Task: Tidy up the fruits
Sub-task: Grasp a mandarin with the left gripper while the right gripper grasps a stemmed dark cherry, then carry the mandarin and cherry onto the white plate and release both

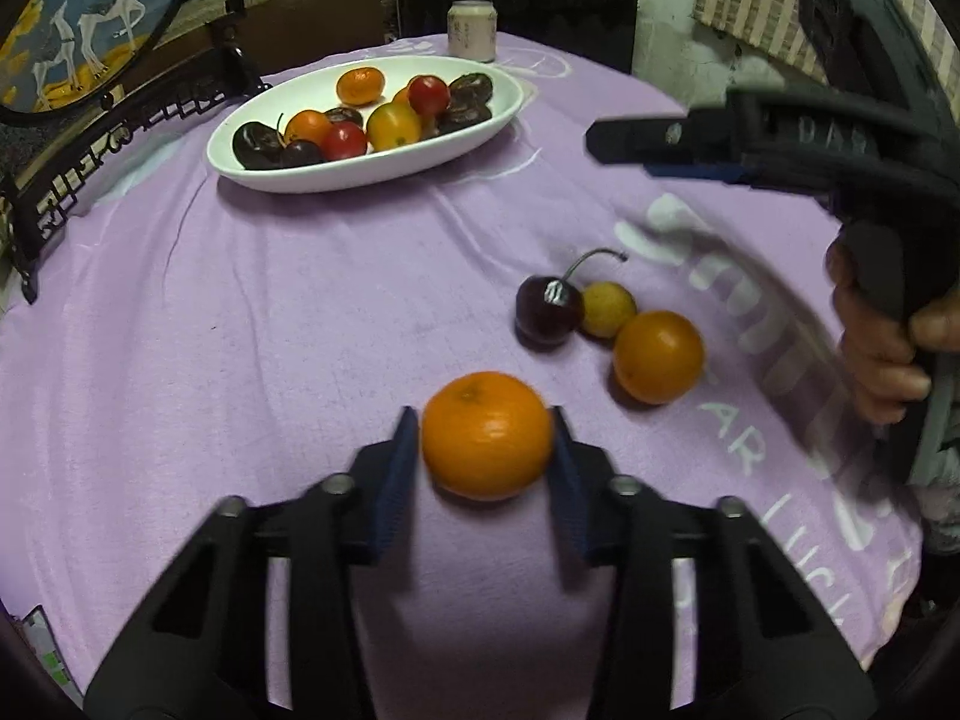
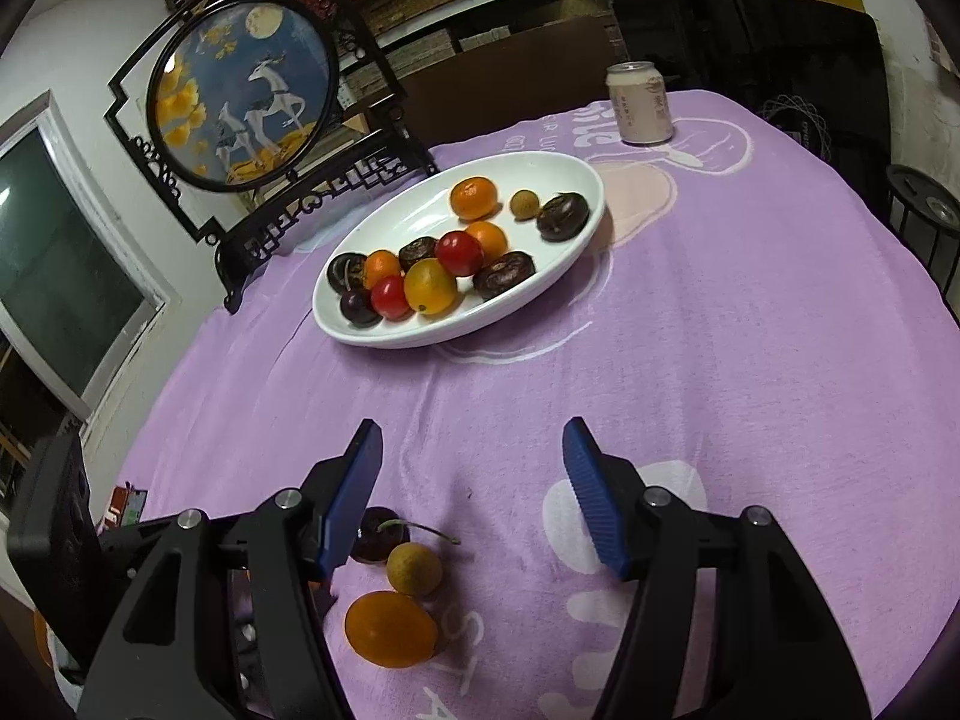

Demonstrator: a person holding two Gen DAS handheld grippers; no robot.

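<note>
The left gripper point(image 1: 486, 438) pinches a tangerine point(image 1: 486, 435) just above the bench; its round skin could slip free. The right gripper point(image 2: 474, 492) hovers wide open, empty, above the loose fruits.

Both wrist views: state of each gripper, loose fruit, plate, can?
left gripper: shut on mandarin
right gripper: open, holds nothing
cherry: loose on cloth, touching yellow fruit
orange fruit: loose on cloth beside them
white plate: holds sorted fruit
can: upright
</note>
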